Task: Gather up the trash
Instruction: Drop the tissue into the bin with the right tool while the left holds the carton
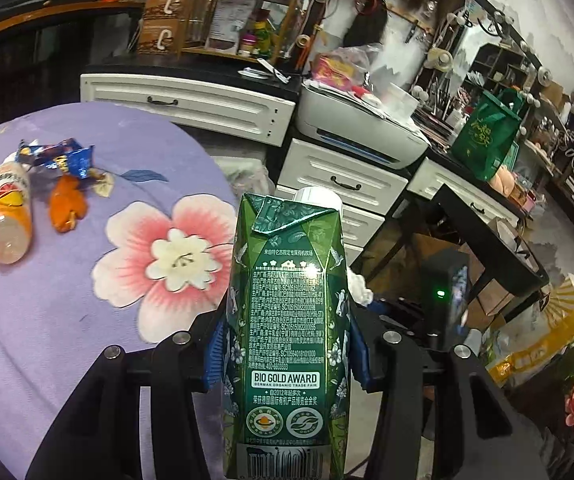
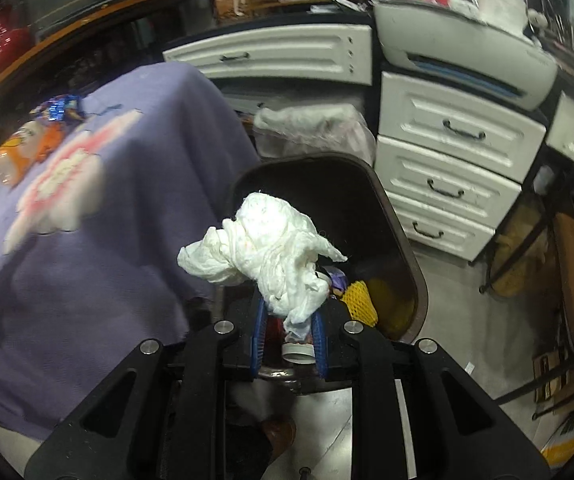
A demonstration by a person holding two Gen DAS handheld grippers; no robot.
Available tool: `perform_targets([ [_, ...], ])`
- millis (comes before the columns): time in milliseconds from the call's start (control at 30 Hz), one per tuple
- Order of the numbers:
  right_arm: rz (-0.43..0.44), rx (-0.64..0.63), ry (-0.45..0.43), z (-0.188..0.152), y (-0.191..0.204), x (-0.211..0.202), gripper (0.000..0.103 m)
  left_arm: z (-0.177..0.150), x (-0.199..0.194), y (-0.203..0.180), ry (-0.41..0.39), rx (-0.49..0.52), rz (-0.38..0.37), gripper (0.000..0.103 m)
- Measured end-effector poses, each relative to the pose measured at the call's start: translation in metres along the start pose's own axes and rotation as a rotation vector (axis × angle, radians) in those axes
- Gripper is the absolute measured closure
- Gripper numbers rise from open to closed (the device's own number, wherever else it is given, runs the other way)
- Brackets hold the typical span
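Observation:
My left gripper (image 1: 287, 348) is shut on a green milk carton (image 1: 287, 320) and holds it upright past the edge of the purple flowered table (image 1: 67, 300). On that table lie an orange drink bottle (image 1: 7, 212), an orange peel (image 1: 67, 204) and a blue snack wrapper (image 1: 63, 158). My right gripper (image 2: 289, 332) is shut on a crumpled white tissue (image 2: 267, 252) and holds it over the open dark trash bin (image 2: 407, 272), which holds a yellow foam net (image 2: 361, 300) and other trash. The bottle (image 2: 15, 156) and wrapper (image 2: 61, 108) also show in the right wrist view.
White drawer units (image 2: 447, 160) and a white printer (image 2: 467, 52) stand behind the bin. A plastic-lined basket (image 2: 311, 128) sits between the table (image 2: 87, 260) and the drawers. A black desk frame (image 1: 487, 240) and green bag (image 1: 487, 132) are at right.

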State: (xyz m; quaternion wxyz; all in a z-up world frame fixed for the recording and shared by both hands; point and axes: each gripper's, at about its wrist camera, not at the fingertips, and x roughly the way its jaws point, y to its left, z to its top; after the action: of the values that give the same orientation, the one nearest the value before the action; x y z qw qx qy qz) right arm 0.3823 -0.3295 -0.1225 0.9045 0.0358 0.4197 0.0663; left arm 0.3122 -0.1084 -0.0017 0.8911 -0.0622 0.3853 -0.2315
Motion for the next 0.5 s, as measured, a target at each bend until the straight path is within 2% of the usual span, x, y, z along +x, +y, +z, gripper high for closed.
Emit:
perform_targets([
  [367, -0.018, 0.094, 0.083, -0.008, -0.03, 0.064, 0.082, -0.007, 0.045, -0.02, 0.073, 0.019, -0.008, 0.054],
  [433, -0.029, 0.093, 0.087, -0.008, -0.032, 0.07, 0.071, -0.008, 0.052, -0.024, 0.087, 0.025, -0.008, 0.054],
  [500, -0.047, 0.096, 0.079, -0.008, -0.035, 0.071, 0.046, -0.009, 0.057, -0.028, 0.096, 0.033, -0.004, 0.054],
])
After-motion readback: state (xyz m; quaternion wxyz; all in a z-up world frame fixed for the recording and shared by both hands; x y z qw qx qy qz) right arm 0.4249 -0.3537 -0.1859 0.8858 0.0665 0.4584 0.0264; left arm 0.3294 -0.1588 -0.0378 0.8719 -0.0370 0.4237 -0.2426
